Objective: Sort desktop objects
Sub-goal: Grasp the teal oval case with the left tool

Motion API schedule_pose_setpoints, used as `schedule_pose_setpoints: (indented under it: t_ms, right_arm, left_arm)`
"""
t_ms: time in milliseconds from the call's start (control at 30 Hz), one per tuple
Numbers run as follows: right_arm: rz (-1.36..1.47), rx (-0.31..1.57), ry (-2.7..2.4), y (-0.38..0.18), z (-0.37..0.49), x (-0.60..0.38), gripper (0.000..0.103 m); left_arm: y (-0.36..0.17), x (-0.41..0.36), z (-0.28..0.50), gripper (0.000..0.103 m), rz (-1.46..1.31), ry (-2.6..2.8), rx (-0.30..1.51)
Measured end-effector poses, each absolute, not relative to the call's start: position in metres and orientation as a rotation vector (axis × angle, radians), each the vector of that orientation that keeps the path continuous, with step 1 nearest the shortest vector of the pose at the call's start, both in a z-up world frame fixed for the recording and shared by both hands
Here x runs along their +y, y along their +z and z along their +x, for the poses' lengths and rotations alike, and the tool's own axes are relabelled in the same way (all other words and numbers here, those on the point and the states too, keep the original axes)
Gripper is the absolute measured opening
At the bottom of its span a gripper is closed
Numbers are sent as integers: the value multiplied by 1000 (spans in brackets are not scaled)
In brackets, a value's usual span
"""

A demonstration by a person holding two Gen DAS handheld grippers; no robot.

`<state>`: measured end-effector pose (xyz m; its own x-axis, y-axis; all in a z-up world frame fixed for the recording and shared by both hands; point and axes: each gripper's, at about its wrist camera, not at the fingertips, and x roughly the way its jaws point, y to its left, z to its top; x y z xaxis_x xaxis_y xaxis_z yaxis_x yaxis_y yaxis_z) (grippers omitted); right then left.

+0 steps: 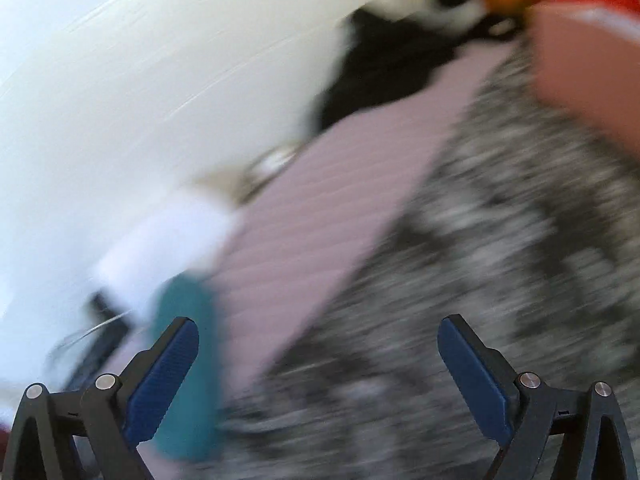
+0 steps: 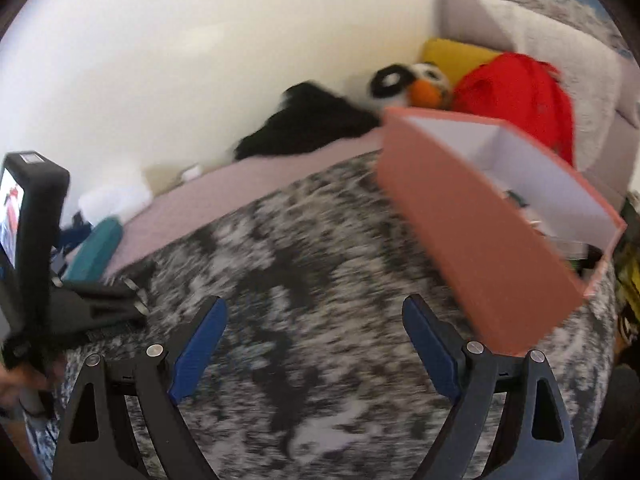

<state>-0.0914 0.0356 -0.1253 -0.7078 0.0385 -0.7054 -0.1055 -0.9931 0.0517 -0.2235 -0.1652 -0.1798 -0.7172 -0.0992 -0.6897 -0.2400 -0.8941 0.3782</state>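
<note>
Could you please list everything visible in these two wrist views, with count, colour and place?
box: one, salmon pink outside, white inside, open top, on the mottled cover at right; small items inside, too blurred to name
mottled cover: one, grey, black and white, under both grippers
pink strip: one, pale pink, between the cover and the wall
teal object: one, teal, at the strip's near left end
plush toy: one, black and white with orange patch, by the wall
red bundle: one, red, behind the box
yellow cushion: one, yellow, in the corner
left gripper: one, black with blue pads, open, empty
right gripper: one, black with blue pads, open, empty
</note>
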Motion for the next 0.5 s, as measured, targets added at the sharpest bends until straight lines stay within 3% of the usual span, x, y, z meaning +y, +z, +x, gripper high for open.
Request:
schedule_pose_setpoints:
  t_ms: [200, 433, 500]
  right_arm:
    - [-1239, 101, 2860, -141, -97, 4, 92]
    - [-1265, 151, 2815, -150, -93, 7, 92]
    - [-1275, 164, 2808, -153, -90, 7, 92]
  left_arm:
    - [-204, -245, -264, 99, -1382, 2889, 595]
    - [-245, -263, -302, 99, -1495, 2779, 400]
    - [-247, -262, -308, 89, -1447, 2757, 343]
